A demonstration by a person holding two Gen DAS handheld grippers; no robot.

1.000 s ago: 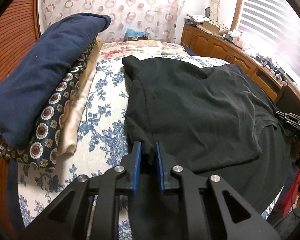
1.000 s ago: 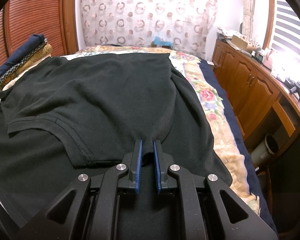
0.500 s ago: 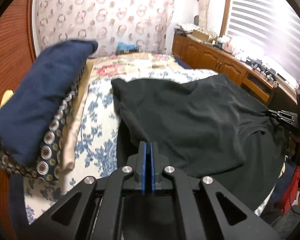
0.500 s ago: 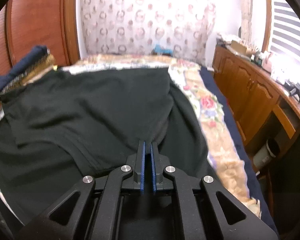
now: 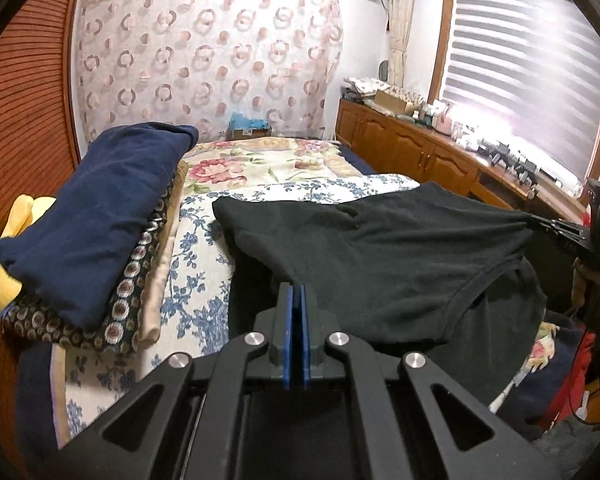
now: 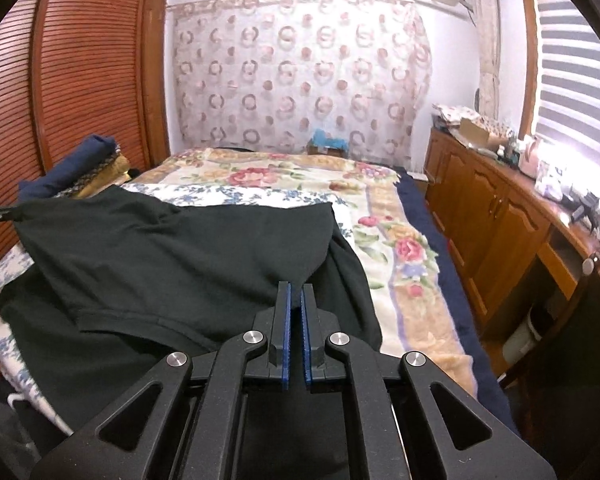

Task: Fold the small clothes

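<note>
Now both grippers have closed on the shirt (image 5: 384, 256) and raised it. A second ago the jaws of each stood apart around a fold of black cloth low on the bed (image 5: 204, 280); half a second ago they pinched in; at this moment the left gripper (image 5: 294, 308) has its blue pads pressed almost together on the near left edge of the cloth, and the right gripper (image 6: 294, 308) has its jaws nearly closed, a thin gap showing, with the fabric nipped between them. In both views the bed has dropped lower and the wall curtain and window fill more of the picture, so the hands have come up and the held edge is clear of the bedspread, stretched between the two grips.

The shirt lies across the middle of the bed, its far part resting on the blue-flowered cover towards 12 o'clock, a sleeve hem drooping at about 3 o'clock in the left view. A stack (image 5: 92, 216) of folded clothes sits at 9 o'clock.

My reading is that the grasp is done and a fold is beginning: the lifted edge looks ready to be carried away from the person, over the far half.

No brand, label or writing can be read anywhere; the shirt is plain.
</note>
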